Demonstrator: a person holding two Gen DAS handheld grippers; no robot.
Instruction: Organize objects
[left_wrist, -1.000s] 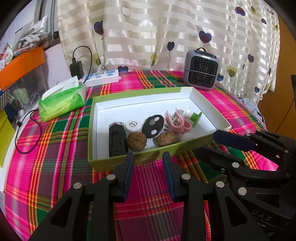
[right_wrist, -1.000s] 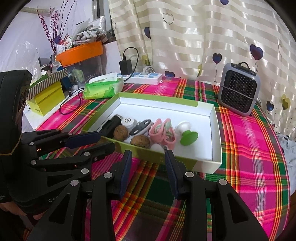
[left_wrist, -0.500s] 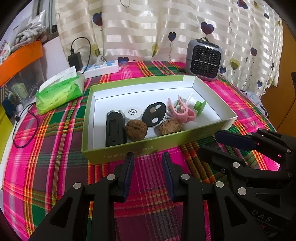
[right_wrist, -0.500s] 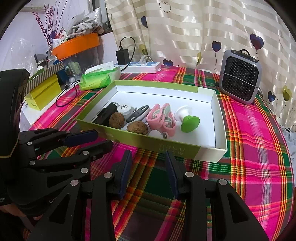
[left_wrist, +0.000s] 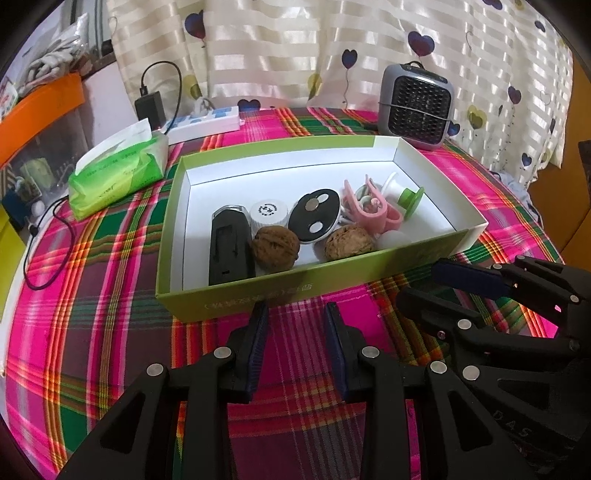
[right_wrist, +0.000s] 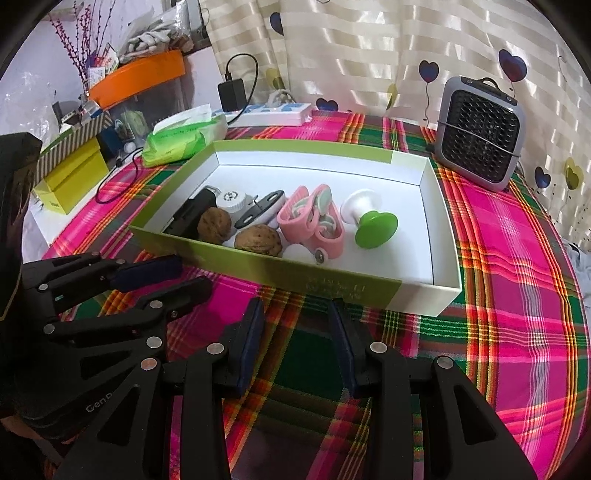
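A green box with a white inside sits on the plaid cloth. It holds a black device, a white cap, two walnuts, a black oval piece, a pink clip and a green-and-white spool. My left gripper is open and empty just in front of the box. My right gripper is open and empty beside it, also in front of the box.
A green tissue pack lies left of the box. A white power strip with a black charger is behind. A grey mini heater stands at the back right. Yellow boxes and an orange bin stand at the left.
Both grippers have risen and pulled back a little from the box, so more of its inside shows. Their jaws stay open. The things in the box have not moved.
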